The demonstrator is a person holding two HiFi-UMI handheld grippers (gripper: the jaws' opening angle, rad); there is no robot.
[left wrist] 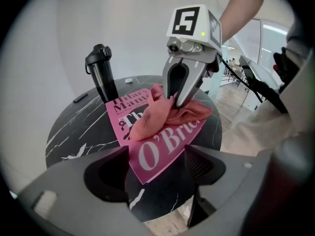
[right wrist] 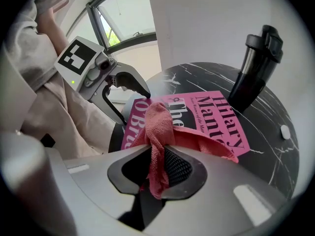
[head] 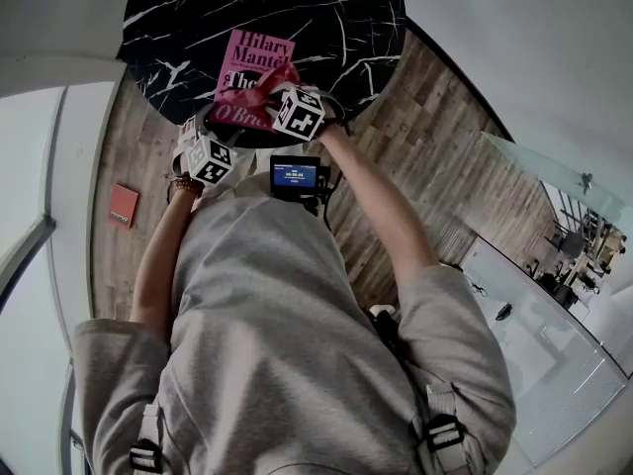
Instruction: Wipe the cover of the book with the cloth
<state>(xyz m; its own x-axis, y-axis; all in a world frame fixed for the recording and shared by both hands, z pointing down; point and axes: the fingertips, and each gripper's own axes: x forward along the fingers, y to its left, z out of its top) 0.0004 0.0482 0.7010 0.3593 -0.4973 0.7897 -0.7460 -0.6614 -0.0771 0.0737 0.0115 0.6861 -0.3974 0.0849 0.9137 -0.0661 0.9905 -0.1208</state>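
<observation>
A pink book (head: pixel 252 62) lies flat on the round black marble table (head: pixel 336 28). Bunched on the cover is a salmon-pink cloth (left wrist: pixel 162 114). My right gripper (right wrist: pixel 156 168) is shut on a fold of the cloth (right wrist: pixel 157 127) and stands over the middle of the book (right wrist: pixel 216 117). In the left gripper view the right gripper (left wrist: pixel 176 100) points down into the cloth. My left gripper (left wrist: pixel 157 168) is open at the table's near edge. The near corner of the book (left wrist: pixel 162 146) lies between its jaws, and I cannot tell whether they touch it.
A black bottle (left wrist: pixel 101 73) with a flip lid stands upright on the table behind the book. The table rim (left wrist: pixel 74 127) curves close around the book. Below is wooden floor with a red flat object (head: pixel 123 206) on it, and a white desk (head: pixel 534 354) is at the right.
</observation>
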